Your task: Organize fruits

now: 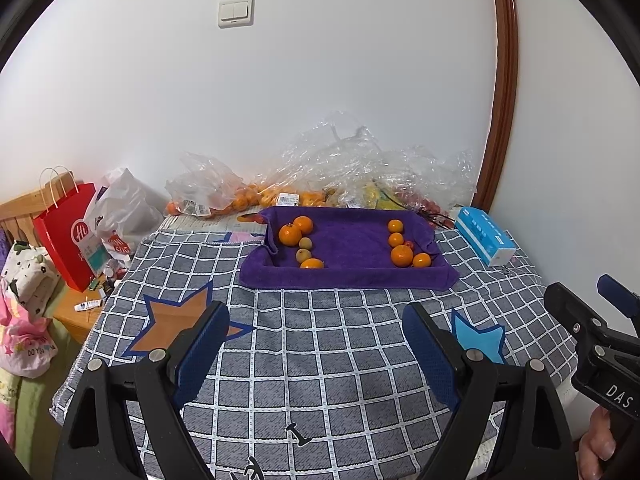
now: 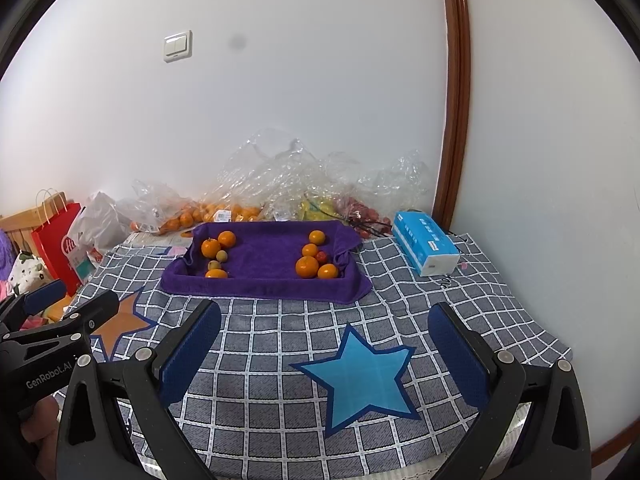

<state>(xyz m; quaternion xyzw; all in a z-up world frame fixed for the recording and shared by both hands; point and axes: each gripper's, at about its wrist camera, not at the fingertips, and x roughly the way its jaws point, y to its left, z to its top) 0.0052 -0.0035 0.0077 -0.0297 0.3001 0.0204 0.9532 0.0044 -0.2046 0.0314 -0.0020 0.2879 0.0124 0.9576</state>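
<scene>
Bed w/ grey checked blanket (image 2: 280, 360), star patches on it. At its far edge, by the wall, a purple towel-lined tray (image 2: 264, 276), long axis running left–right across the bed, long side facing the cameras. Behind it, clear plastic bags of fruit (image 2: 280, 184); blue tissue pack (image 2: 426, 248) at the far right corner.

In the tray, fruit in two groups. Left end: three oranges (image 2: 211, 247) plus two small greenish-brown round fruits (image 2: 222, 256). Right end: four oranges (image 2: 307, 267) & one small red fruit (image 2: 321, 256).

Left gripper (image 1: 316, 344) and right gripper (image 2: 324, 344) both hover over the near part of the blanket, well apart from the tray, jaws wide, nothing between them.

Risks, as I judge: round fruit may roll on the soft towel when nudged; wide jaws may knock a touching neighbour; too hard a squeeze could bruise the small ones.
</scene>
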